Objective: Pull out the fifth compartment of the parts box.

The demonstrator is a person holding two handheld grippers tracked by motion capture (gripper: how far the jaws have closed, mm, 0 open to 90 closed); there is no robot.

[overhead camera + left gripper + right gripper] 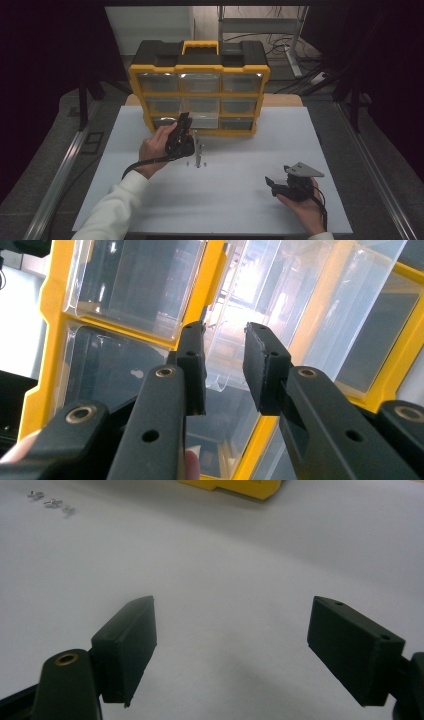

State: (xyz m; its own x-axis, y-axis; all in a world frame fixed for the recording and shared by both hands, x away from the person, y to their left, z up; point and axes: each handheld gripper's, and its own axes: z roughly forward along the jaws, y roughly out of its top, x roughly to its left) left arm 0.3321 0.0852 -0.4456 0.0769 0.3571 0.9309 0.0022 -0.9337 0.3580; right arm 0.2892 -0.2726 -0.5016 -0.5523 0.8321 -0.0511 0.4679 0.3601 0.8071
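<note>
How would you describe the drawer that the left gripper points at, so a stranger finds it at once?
Find the yellow and black organizer case standing on the white table. Look along its bottom row of clear drawers, at the left gripper. That drawer is pulled forward, while its neighbours sit flush.

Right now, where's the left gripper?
In the high view the left gripper is left of centre, at the bottom-left drawer of the yellow organizer, with small metal parts lying just right of it.

The organizer stands at the table's far edge. Small screws lie before it. The left gripper is at its bottom-left drawer; the right gripper sits near-right.
</note>
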